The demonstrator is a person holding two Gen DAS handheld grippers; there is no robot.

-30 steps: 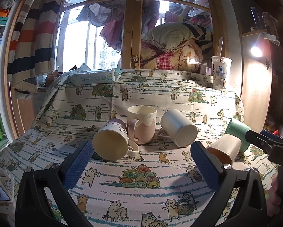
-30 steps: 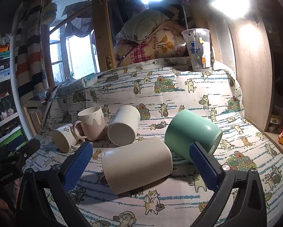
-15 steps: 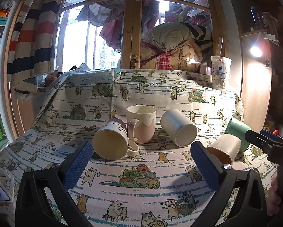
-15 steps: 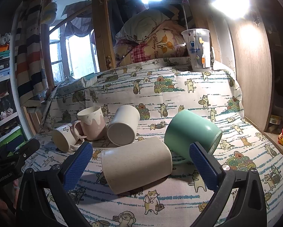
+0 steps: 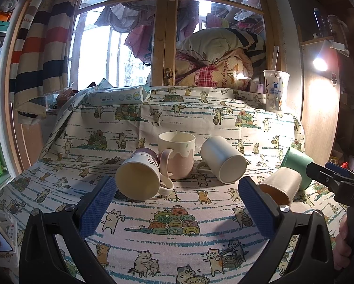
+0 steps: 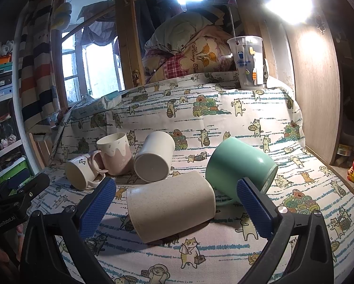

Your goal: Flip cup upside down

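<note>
Looking from the left wrist, the left gripper (image 5: 177, 203) has its blue pads (image 5: 96, 206) wide apart and holds nothing. It hangs over the cat-print cloth (image 5: 177, 241). Ahead of it a white mug with a purple top (image 5: 139, 177) lies on its side, its open mouth facing the camera. Just behind stands a pink and cream mug (image 5: 177, 155), upright, touching it. To the right a plain white mug (image 5: 224, 162) lies on its side with its bottom toward the camera. Farther right a beige cup (image 5: 281, 185) lies on its side, with a green cup (image 5: 297, 163) tipped over behind it. The right gripper (image 5: 333, 177) pokes in at the right edge, near those two cups.

From the right wrist, the right gripper (image 6: 177, 203) is spread wide too, gripping nothing. The beige cup (image 6: 172, 207) lies on its side right between its pads (image 6: 255, 209), not touching them. The green cup (image 6: 240, 168) leans tipped against it. The white mug (image 6: 154, 159), pink mug (image 6: 116, 153) and purple-top mug (image 6: 81, 172) sit farther left. A clear plastic cup (image 6: 247, 62) stands at the back.
</note>
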